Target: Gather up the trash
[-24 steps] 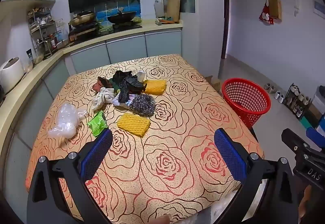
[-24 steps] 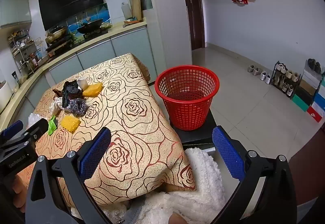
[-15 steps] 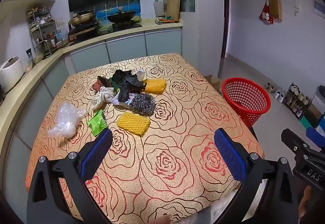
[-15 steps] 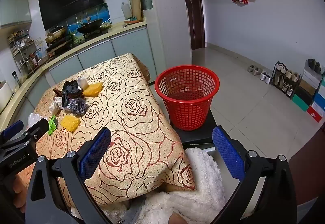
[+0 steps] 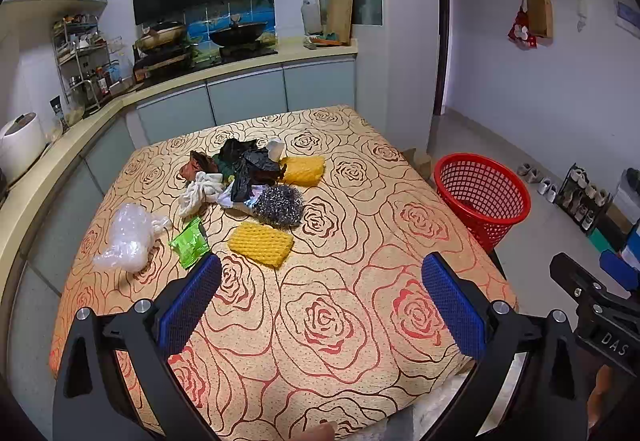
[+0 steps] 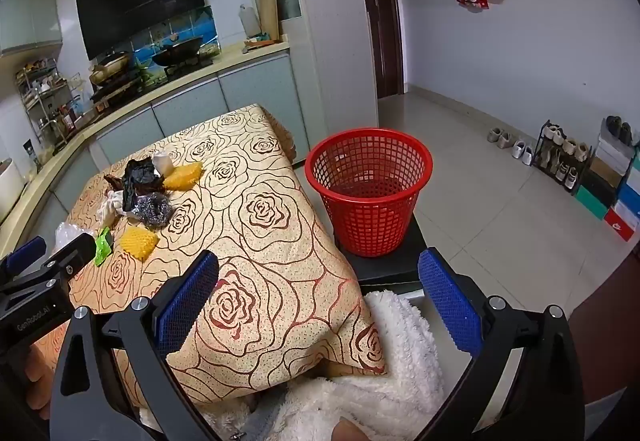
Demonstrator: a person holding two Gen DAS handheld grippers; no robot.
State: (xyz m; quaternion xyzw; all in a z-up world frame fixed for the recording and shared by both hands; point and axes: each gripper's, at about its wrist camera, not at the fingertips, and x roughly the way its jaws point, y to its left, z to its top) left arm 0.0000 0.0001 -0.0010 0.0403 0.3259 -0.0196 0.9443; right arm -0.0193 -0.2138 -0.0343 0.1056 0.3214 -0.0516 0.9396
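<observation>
Trash lies on the rose-patterned table (image 5: 320, 321): a near yellow foam net (image 5: 261, 243), a far yellow foam net (image 5: 303, 169), a steel scourer (image 5: 279, 204), a black bag (image 5: 250, 165), a white rag (image 5: 200, 191), a green wrapper (image 5: 190, 243) and a clear plastic bag (image 5: 128, 237). The red basket (image 5: 482, 199) stands to the table's right, also in the right wrist view (image 6: 370, 189). My left gripper (image 5: 320, 305) is open and empty above the table's near part. My right gripper (image 6: 318, 301) is open and empty over the table's near right corner.
A black stool (image 6: 384, 261) carries the basket. A white fluffy cloth (image 6: 380, 369) lies below the right gripper. A kitchen counter (image 5: 240, 61) with a stove runs behind and left of the table. A shoe rack and boxes (image 6: 592, 169) stand at the right wall.
</observation>
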